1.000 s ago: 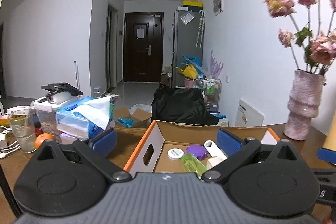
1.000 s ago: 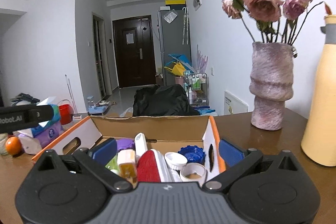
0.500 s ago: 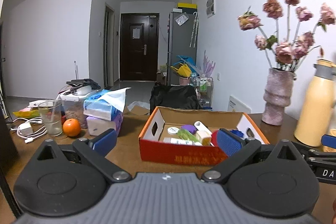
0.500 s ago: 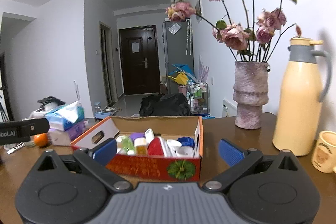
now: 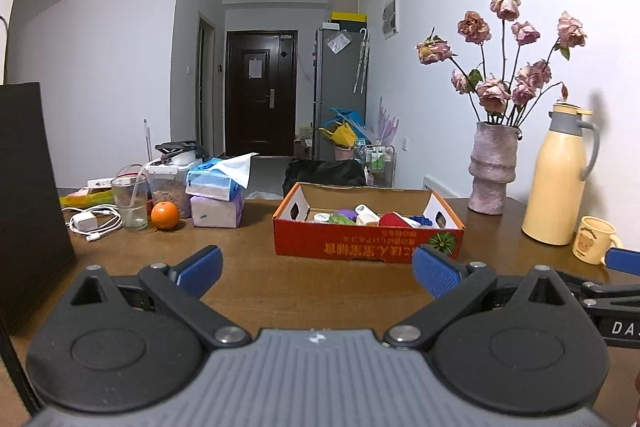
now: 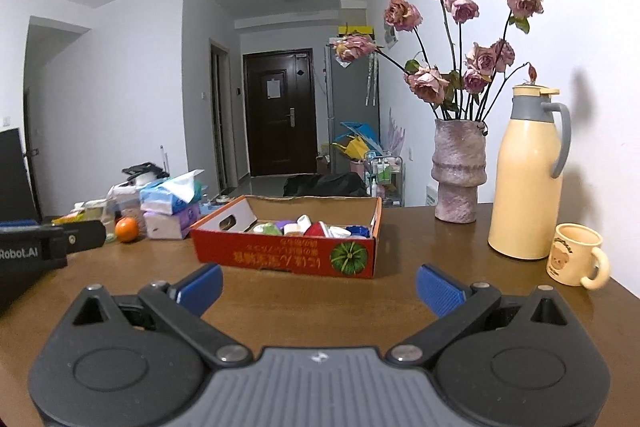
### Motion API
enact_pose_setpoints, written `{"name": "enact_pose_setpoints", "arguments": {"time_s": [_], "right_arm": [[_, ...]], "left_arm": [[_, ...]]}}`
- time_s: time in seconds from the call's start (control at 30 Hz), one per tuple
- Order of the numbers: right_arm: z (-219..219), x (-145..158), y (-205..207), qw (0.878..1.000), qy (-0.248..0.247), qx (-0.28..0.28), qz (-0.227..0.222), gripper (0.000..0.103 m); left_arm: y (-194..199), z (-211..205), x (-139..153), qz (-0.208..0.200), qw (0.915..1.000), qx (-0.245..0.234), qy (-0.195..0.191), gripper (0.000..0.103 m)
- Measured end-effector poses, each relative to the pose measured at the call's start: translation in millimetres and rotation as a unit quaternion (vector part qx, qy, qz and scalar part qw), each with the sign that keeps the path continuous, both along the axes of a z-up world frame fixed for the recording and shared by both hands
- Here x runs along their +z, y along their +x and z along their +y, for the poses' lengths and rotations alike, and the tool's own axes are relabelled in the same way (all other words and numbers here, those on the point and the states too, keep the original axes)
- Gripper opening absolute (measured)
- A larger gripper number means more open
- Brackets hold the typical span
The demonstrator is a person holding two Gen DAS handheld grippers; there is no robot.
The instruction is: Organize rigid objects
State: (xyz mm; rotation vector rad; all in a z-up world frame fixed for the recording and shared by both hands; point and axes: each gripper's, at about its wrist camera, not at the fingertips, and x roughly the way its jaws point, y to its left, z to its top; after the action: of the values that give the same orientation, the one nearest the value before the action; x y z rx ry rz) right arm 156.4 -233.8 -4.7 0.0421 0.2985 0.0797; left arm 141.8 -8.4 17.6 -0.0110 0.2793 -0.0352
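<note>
Both claws, left (image 5: 316, 269) and right (image 6: 319, 287), gape empty just short of the red cardboard box (image 6: 285, 251) of small items; approach slow, from above.

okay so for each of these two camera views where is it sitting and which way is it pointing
Left wrist: on the left gripper, low over the wooden table, facing the red cardboard box; its open blue pads show, with the right gripper at the right edge.
Right wrist: on the right gripper, facing the box's pumpkin end; open pads show, left gripper at the left edge.
Shared: box, vase, yellow thermos, mug, orange, far door.
</note>
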Motion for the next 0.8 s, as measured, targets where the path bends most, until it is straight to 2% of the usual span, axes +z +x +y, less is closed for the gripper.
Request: {"name": "enact_pose_setpoints", "arguments": {"time_s": [0.33, 0.8], "right_arm": [[2, 0, -33, 1.000, 0.000, 0.004, -0.006, 0.103], [3, 4, -51, 1.000, 0.000, 0.003, -0.016, 0.103]], "left_arm": [[-33, 2, -2, -0.003, 1.0000, 0.001, -0.004, 0.103], [-45, 4, -1, -0.009, 0.9999, -0.001, -0.006, 0.103]]}}
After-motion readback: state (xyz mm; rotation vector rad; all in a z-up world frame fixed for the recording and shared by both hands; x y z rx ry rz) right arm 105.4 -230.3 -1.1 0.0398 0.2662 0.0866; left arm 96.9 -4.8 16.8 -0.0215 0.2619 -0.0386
